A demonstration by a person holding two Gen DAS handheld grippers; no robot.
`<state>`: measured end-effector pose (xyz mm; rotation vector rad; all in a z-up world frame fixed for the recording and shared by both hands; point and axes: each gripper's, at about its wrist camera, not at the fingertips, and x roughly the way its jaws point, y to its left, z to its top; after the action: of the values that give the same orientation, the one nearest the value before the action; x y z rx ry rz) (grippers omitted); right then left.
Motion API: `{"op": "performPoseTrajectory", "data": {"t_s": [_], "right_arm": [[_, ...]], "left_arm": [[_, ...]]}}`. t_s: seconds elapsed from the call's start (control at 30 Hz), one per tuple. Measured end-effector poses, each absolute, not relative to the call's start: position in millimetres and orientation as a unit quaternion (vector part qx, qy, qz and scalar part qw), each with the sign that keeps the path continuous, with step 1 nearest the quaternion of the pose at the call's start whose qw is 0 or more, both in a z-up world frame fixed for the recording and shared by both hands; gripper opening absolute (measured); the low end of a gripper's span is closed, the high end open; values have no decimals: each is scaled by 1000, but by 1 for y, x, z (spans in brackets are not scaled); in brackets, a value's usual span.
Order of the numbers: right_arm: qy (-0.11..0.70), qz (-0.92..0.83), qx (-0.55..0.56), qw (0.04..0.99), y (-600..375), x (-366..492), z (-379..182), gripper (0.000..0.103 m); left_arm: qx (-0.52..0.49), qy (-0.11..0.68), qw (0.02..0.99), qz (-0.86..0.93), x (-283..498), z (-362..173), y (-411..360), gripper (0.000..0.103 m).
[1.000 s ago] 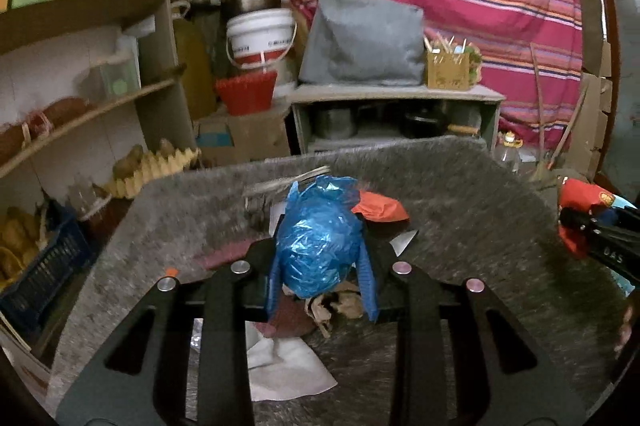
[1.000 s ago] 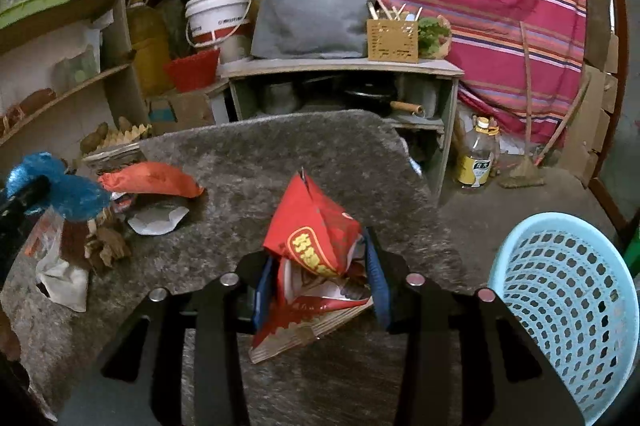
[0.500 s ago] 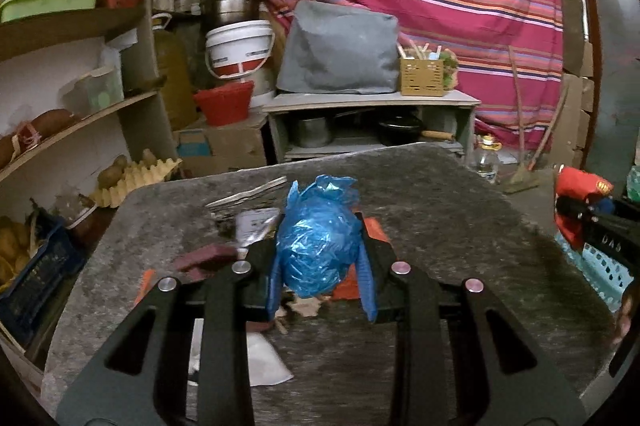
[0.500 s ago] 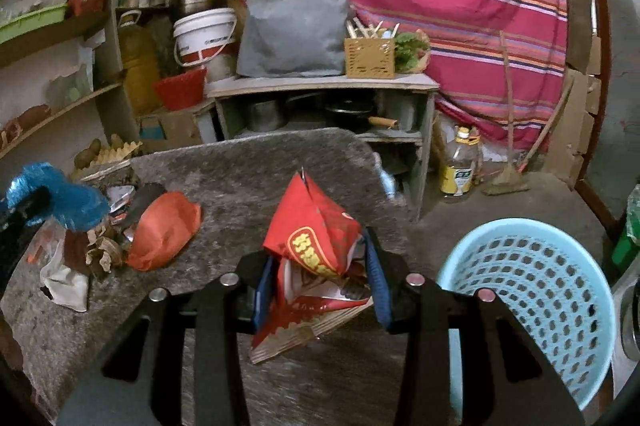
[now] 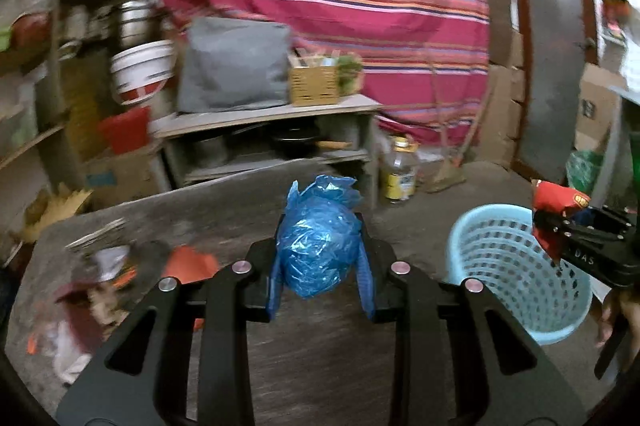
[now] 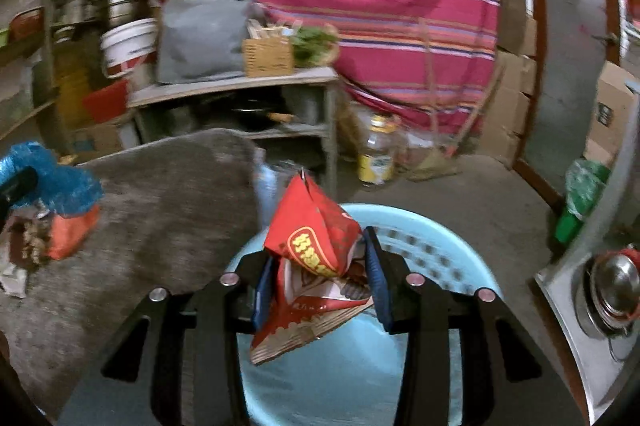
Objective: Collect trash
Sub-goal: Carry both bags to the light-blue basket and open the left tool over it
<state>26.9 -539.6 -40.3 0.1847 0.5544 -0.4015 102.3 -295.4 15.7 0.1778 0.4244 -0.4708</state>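
My left gripper is shut on a crumpled blue plastic bag, held above the grey table's right part. My right gripper is shut on a red snack wrapper and hangs over the light blue basket. In the left wrist view the basket stands on the floor to the right, with the right gripper and wrapper above its rim. More trash lies on the table: an orange-red piece, paper and scraps.
A grey shelf unit with a cushion and a wicker box stands behind the table. An oil bottle and a broom are on the floor. Wooden shelves line the left. A metal kettle sits at the far right.
Both grippers have swung right with their loads. The right gripper went from over the table to over the basket. The left gripper moved towards the table's right edge; the basket came into its view.
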Motion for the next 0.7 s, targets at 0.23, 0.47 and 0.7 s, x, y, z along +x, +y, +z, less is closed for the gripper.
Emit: {"op": "performPoseTrajectory", "data": {"t_s": [0.23, 0.47, 0.7], "right_arm": [[276, -233, 110, 926, -582, 9, -53, 41], [276, -241, 124, 922, -600, 1, -61, 41], [274, -248, 142, 918, -613, -4, -65, 41]], "left_arm": [[96, 218, 925, -296, 82, -2, -380, 29], [105, 226, 909, -333, 79, -19, -438, 29], [122, 247, 899, -341, 90, -34, -459, 33]]}}
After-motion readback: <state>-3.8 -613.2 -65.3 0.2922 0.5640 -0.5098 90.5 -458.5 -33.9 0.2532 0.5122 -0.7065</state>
